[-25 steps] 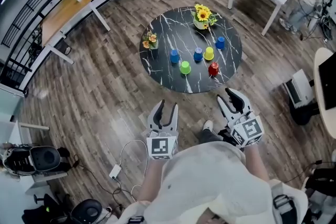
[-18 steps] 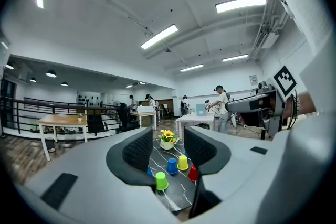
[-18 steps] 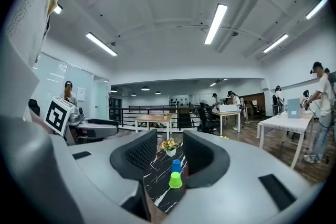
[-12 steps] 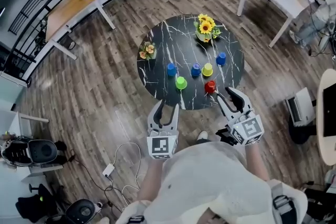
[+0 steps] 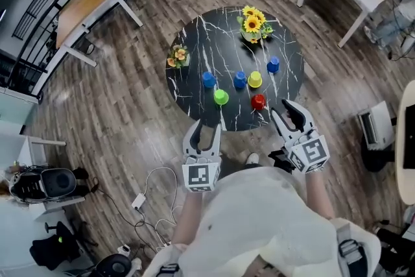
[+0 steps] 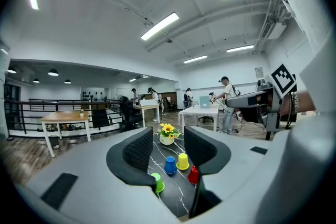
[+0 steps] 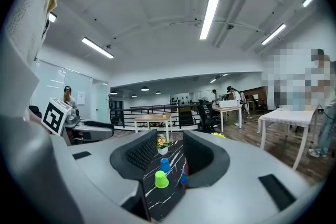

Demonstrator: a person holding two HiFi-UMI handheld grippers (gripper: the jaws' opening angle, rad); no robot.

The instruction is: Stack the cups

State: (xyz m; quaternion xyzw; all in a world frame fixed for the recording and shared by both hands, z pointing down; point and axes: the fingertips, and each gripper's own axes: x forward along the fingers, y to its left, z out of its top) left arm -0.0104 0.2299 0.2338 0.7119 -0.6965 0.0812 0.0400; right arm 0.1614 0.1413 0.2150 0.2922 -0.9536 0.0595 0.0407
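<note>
The black table [image 5: 207,42] has drawn nearer, its cups [image 5: 220,96] still unstacked.

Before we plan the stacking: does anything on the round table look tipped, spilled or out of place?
Nothing stands out. The blue cups, yellow cup, green cup and red cup stand apart, rim down; the sunflower pot and smaller flower pot stand upright on the table; nothing spilled.

Six small plastic cups stand singly on the tabletop [image 5: 214,42], none stacked, each apparently mouth down. The green cup [image 5: 221,96] and red cup [image 5: 259,101] sit closest to the near edge. Behind them, in a row, stand the left blue cup [image 5: 208,79], the middle blue cup [image 5: 240,79] and the yellow cup [image 5: 255,79], the last two just beside each other. The right blue cup [image 5: 273,65] stands toward the right edge.
</note>
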